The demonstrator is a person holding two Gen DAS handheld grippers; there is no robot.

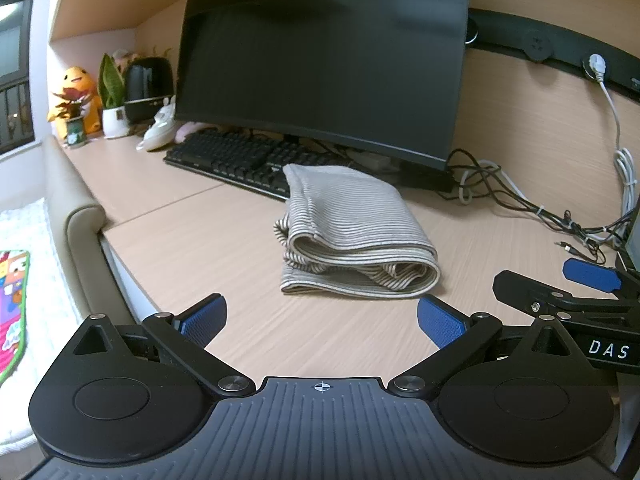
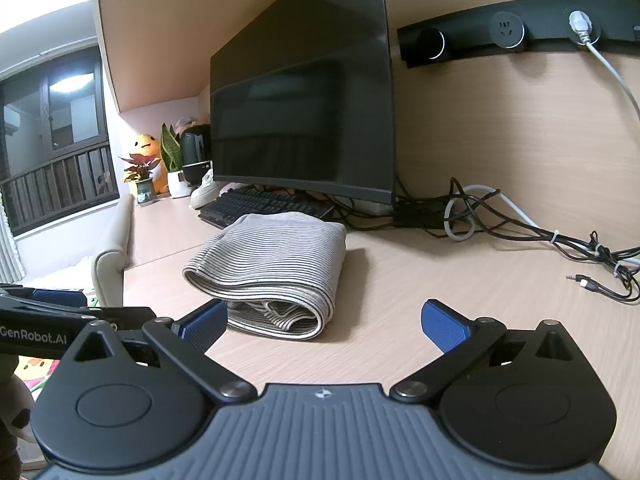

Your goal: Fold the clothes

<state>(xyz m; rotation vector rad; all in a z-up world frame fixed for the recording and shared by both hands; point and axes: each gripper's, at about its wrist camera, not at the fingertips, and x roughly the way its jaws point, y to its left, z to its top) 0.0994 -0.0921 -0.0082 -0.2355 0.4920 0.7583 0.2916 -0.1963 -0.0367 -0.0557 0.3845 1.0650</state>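
Garment (image 1: 352, 232) ribbed striped cloth; desk (image 1: 192, 248) matt wood-grain; monitor (image 1: 320, 60) glossy.

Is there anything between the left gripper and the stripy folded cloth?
No, only bare desk lies between the open left gripper and the striped cloth, in the left wrist view.

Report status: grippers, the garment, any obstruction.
Left gripper open, empty. Right gripper open, empty. Striped garment folded on desk, untouched. Keyboard close behind it; cables to the right.

A folded striped cloth (image 2: 268, 268) lies on the surface (image 2: 440, 292) at frame centre, before a keyboard (image 2: 260, 204) and dark monitor (image 2: 304, 120). The right claw (image 2: 324, 322) gapes empty at the bottom, its left pad just beside the cloth. Cables (image 2: 520, 232) trail at right.
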